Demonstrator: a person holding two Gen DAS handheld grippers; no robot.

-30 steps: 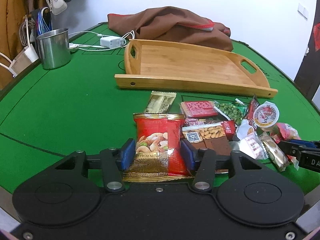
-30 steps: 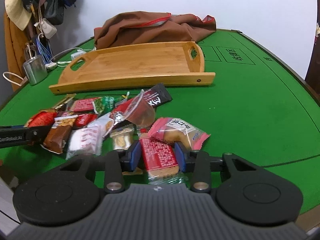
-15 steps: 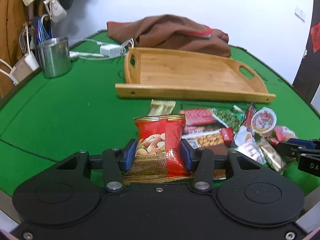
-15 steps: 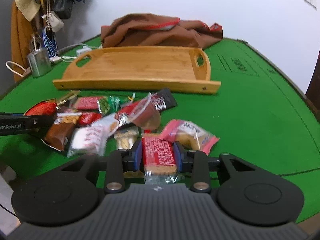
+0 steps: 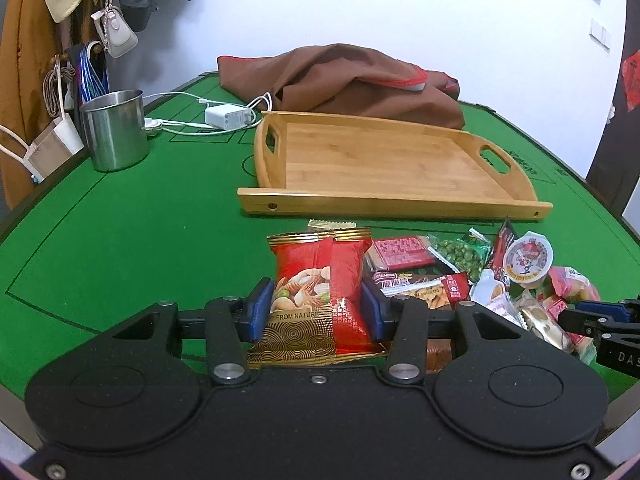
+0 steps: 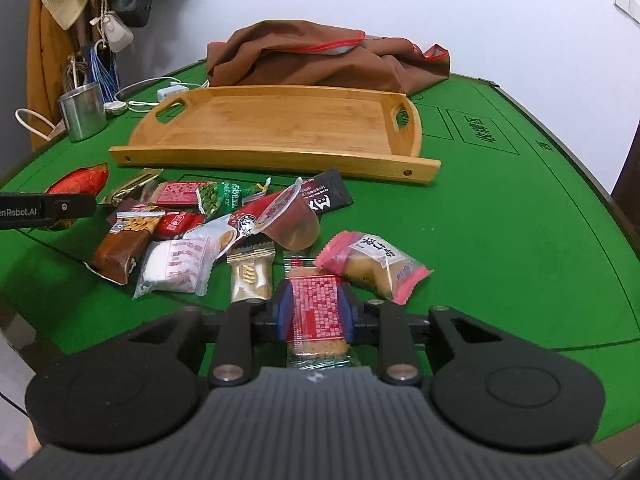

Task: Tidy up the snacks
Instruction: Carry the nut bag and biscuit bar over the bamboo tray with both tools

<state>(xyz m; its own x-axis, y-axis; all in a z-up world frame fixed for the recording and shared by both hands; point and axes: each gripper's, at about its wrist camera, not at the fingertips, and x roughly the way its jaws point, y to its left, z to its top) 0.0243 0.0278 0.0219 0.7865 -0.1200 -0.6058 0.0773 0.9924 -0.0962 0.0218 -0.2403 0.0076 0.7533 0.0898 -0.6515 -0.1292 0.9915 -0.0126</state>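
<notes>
My left gripper [image 5: 316,312] is shut on a red and gold nut packet [image 5: 320,280], held above the green table. My right gripper [image 6: 315,312] is shut on a red-patterned cracker packet [image 6: 316,308], also lifted. A pile of mixed snacks [image 6: 208,232] lies on the felt before both grippers; it also shows in the left wrist view [image 5: 460,276]. An empty bamboo tray [image 5: 384,160] sits beyond the pile, seen too in the right wrist view [image 6: 276,124].
A steel cup [image 5: 114,136] stands at the far left. A white charger with cables [image 5: 228,118] and a brown cloth bag [image 5: 344,80] lie behind the tray. Coats and bags hang at the left wall [image 5: 60,20].
Both grippers have risen with their packets, so the tray and pile now sit lower in each view. The grips are unchanged.
</notes>
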